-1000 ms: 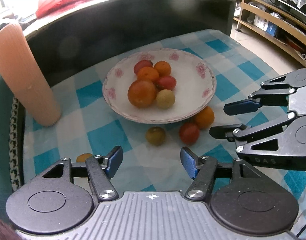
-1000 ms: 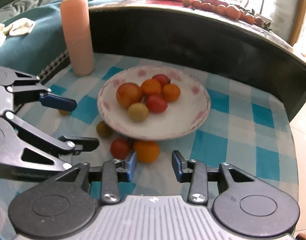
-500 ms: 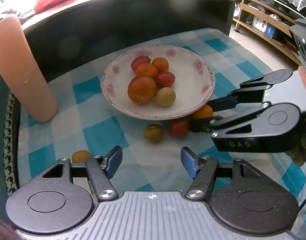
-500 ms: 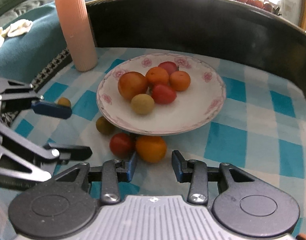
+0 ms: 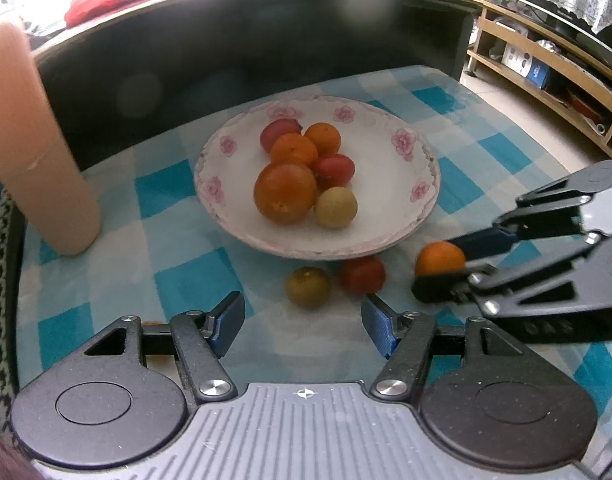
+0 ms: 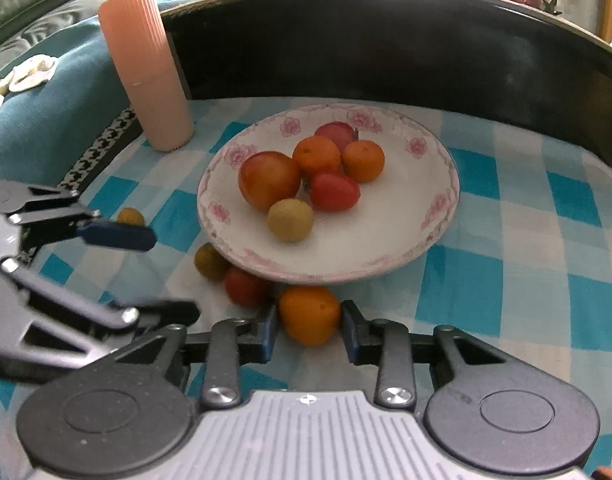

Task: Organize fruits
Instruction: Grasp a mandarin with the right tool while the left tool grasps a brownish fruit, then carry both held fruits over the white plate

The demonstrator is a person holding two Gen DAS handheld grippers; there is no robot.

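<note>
orange fruit (image 6: 310,314) between right tool (image 6: 308,334) pads, jaws closing on it, left tool (image 5: 303,326) spread, empty

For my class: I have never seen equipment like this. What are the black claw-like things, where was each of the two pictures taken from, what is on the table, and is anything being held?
The claws are two-finger grippers, one held in each of a person's hands. Each carries a camera looking along its own fingers, so one picture is taken from the left gripper and the other from the right gripper.

On the blue checked tablecloth stands a flowered plate with six small fruits in it. Beside the plate lie a greenish fruit, a red fruit and an orange fruit; another small orange one lies further off. A tall pink ribbed cylinder stands nearby.

The right gripper's jaws are closing on the orange fruit between them. The left gripper is open and holds nothing.
</note>
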